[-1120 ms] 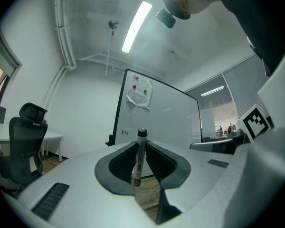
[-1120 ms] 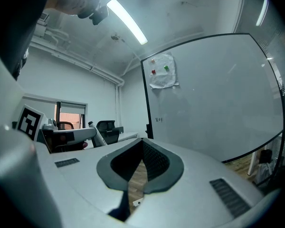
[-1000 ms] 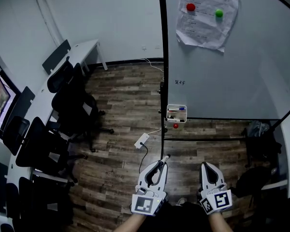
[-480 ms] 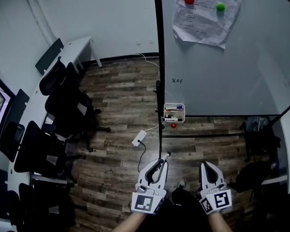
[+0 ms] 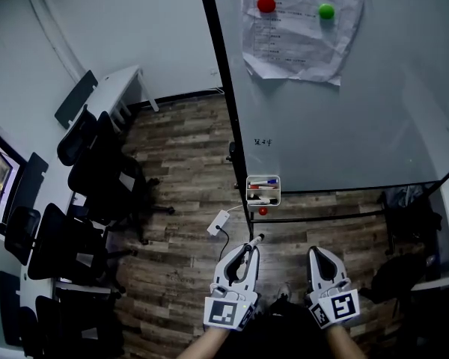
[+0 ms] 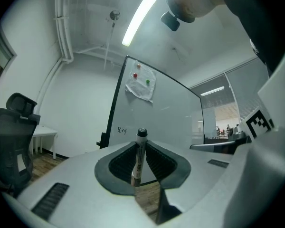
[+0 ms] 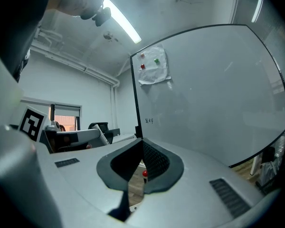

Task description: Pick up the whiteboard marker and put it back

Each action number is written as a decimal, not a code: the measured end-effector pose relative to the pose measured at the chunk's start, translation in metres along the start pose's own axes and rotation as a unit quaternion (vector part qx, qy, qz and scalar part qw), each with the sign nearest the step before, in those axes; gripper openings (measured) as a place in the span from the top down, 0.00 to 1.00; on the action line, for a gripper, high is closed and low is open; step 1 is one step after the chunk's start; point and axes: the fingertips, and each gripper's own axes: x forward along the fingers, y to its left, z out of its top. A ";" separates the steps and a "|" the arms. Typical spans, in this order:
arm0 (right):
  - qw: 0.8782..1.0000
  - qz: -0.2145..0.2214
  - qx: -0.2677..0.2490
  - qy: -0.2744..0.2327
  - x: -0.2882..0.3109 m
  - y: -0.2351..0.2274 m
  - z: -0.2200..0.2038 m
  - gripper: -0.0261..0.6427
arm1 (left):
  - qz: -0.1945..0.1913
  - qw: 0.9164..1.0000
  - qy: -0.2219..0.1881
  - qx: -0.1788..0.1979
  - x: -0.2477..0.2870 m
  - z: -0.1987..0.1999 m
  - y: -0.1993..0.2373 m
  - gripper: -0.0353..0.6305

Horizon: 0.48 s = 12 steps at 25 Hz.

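Ceiling light (image 6: 138, 19) shows only in gripper views; left gripper (image 6: 141, 145) clamps marker (image 6: 138, 161).

Left gripper (image 5: 248, 250), right gripper (image 5: 319, 252): whitish; pads (image 6: 121, 163) seemingly ribbed.

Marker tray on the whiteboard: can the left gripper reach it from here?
Probably yes. The left gripper, its fingers shut on the marker, points toward the marker tray, and nothing stands between them.
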 end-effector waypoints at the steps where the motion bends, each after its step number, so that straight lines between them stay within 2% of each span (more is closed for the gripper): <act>1: 1.000 0.000 0.000 0.001 0.004 -0.005 0.000 0.94 | -0.002 1.000 -0.001 -0.003 0.006 -0.002 -0.001 0.84; 12: 1.000 0.020 0.006 0.017 0.032 -0.045 0.000 0.94 | 0.011 1.000 0.020 -0.006 0.058 -0.017 -0.006 0.84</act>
